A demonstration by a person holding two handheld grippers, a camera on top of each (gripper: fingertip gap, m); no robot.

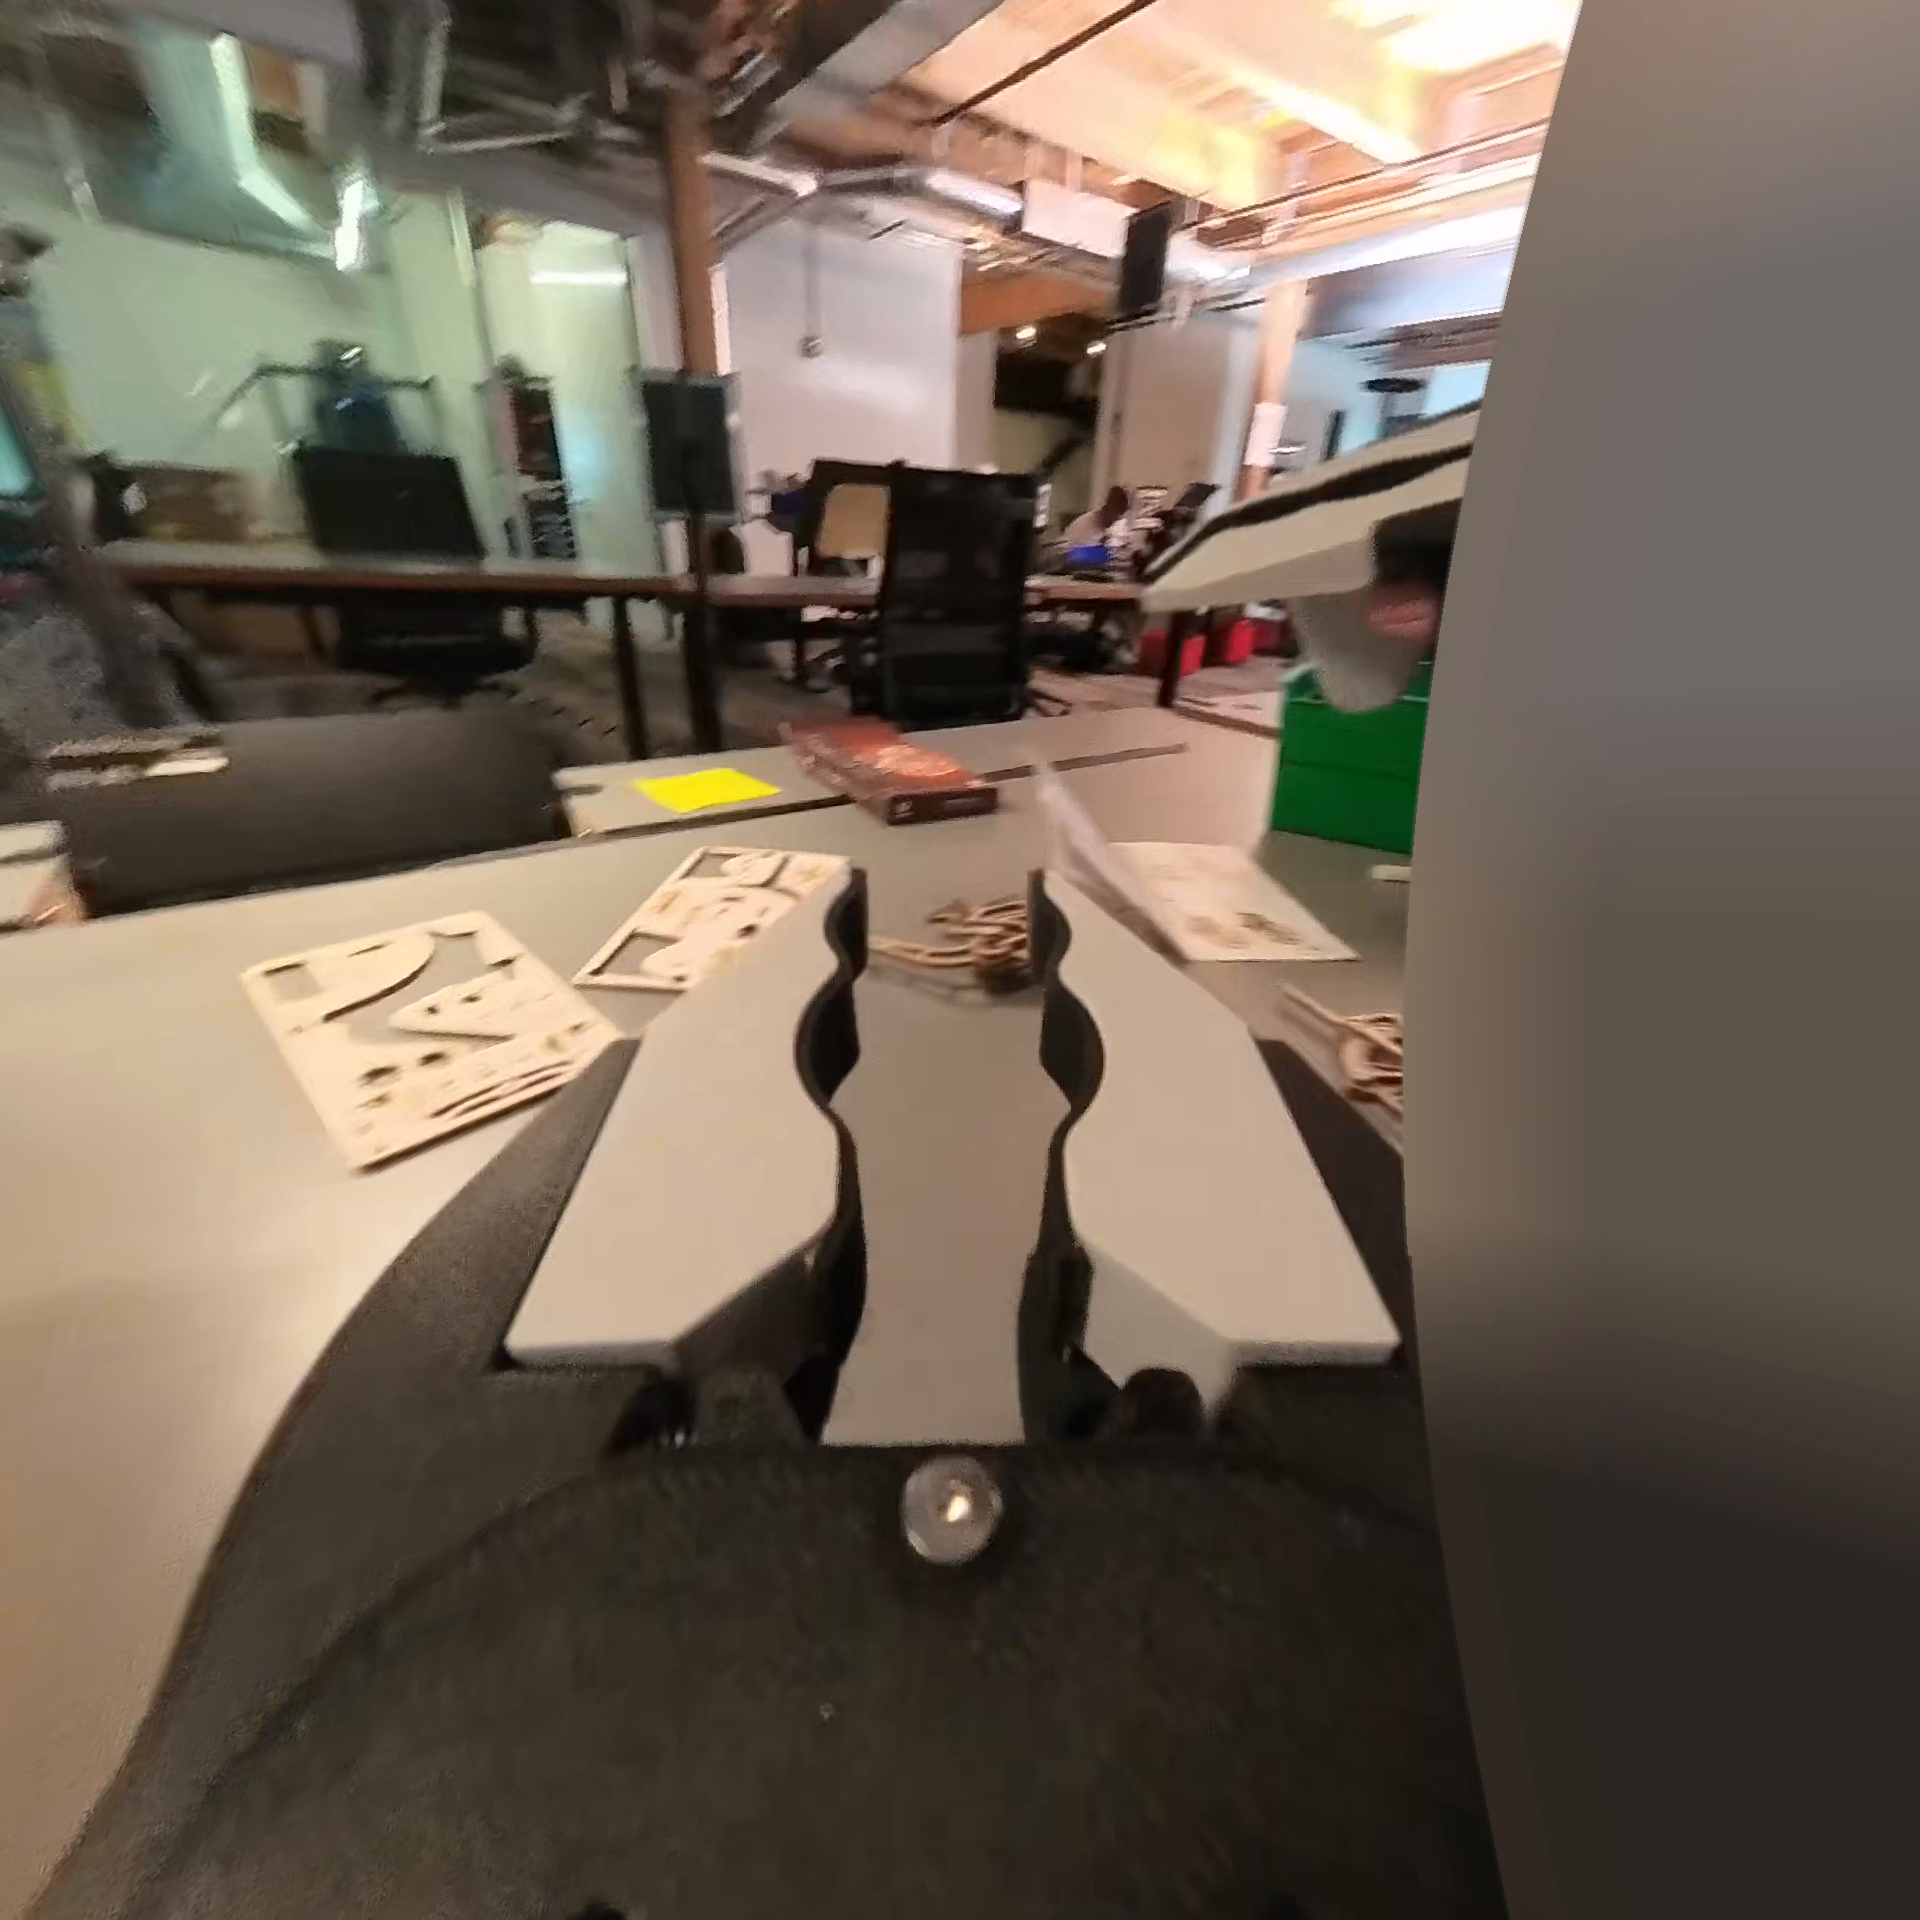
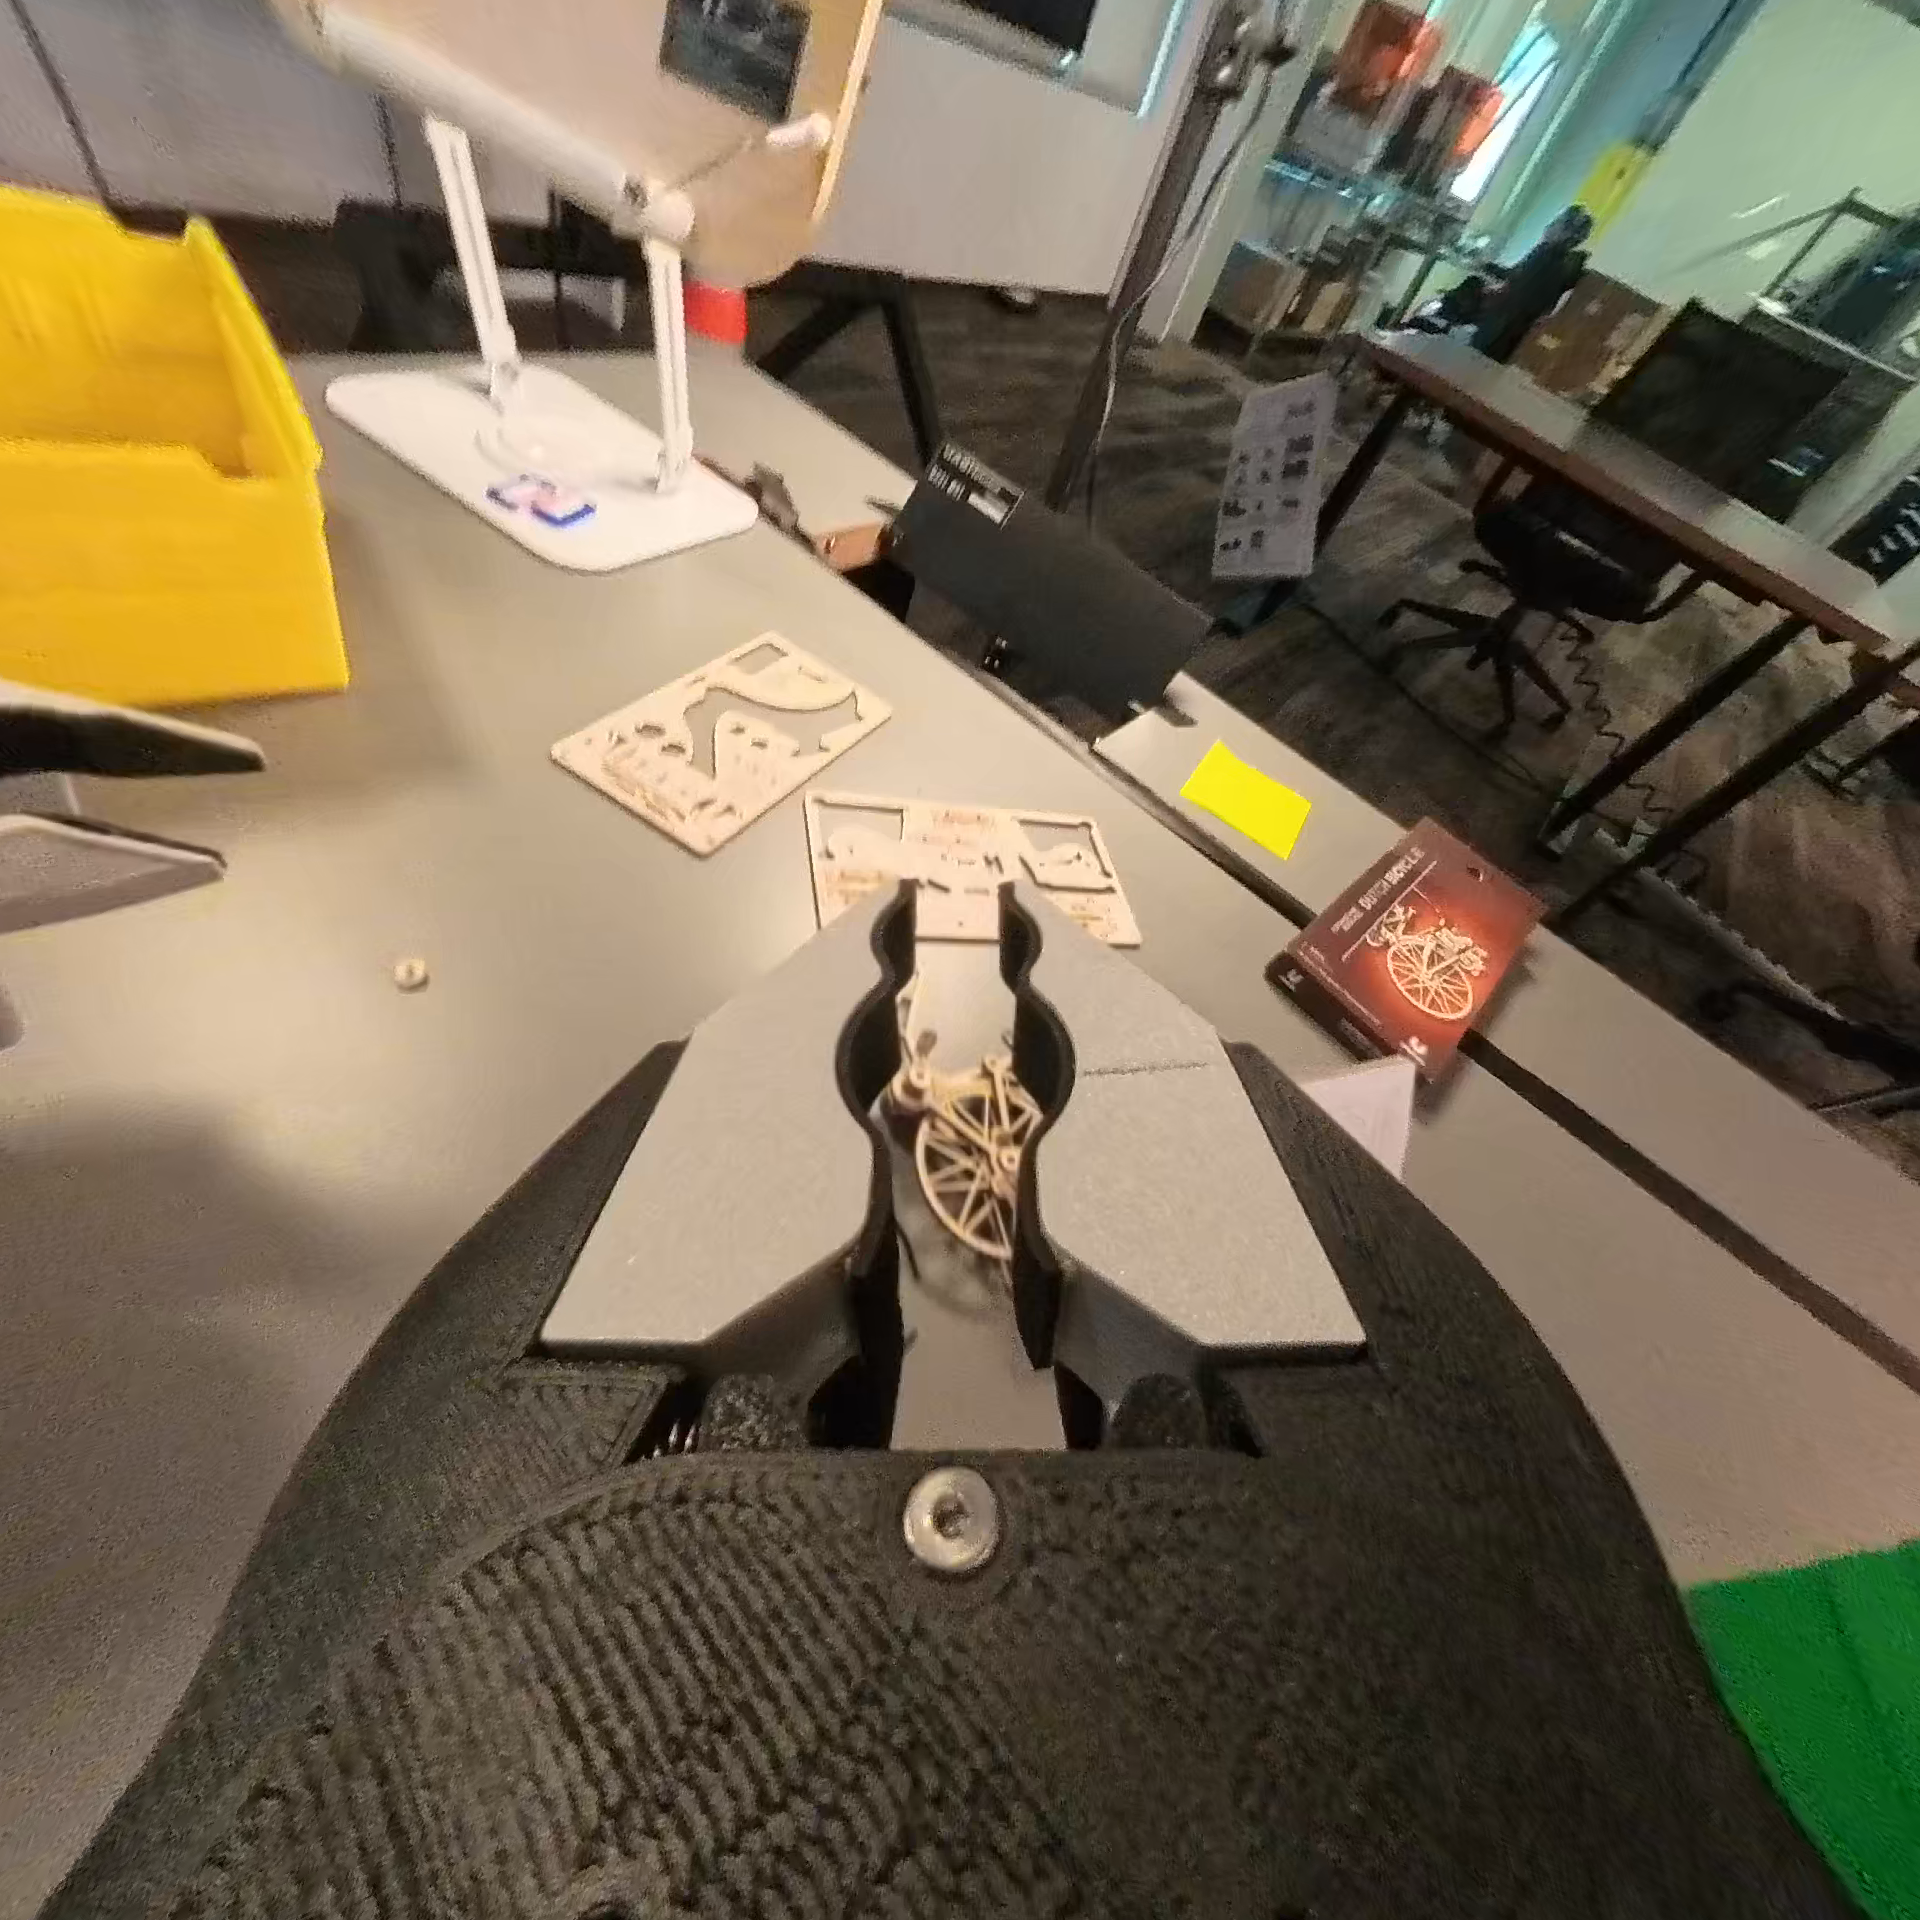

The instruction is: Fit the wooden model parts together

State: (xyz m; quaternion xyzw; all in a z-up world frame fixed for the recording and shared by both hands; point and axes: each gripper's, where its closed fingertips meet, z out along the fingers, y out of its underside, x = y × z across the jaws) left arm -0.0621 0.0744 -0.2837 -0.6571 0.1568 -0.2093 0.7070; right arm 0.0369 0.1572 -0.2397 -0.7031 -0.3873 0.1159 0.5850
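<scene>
The left gripper [image 1: 948,935] holds nothing: its 2 fingers stand apart with bare grey table [image 1: 156,1091] showing down the gap, and beyond the tips, at 12 o'clock, lies a small tangle of loose wooden pieces [image 1: 961,935], near the tips but not between them. The right gripper [image 2: 958,899] has its 2 fingers set closer together, and a partly built wooden model [image 2: 971,1143] with a spoked wheel sits in the rounded hollow between them; whether the pads actually press on it or only frame it from above cannot be told from this view. Outward from the right gripper, at 12 o'clock, a wooden sheet [image 2: 966,842] lies flat just past the tips, and a second sheet [image 2: 722,738] lies at 11 o'clock, both with cut-outs where pieces have gone and other pieces not yet pushed out. In the left view 2 such sheets show at 10 and 11 o'clock, the nearer one [image 1: 426,1029] well emptied. A dark box [image 2: 1403,956] lies at 2 o'clock, a yellow note [image 2: 1245,798] beyond it, and a yellow bin [image 2: 156,499] at 10 o'clock. As a judgement, the work looks partway: a wheel and some frame are joined, yet loose pieces and unpunched parts remain to be fitted.
</scene>
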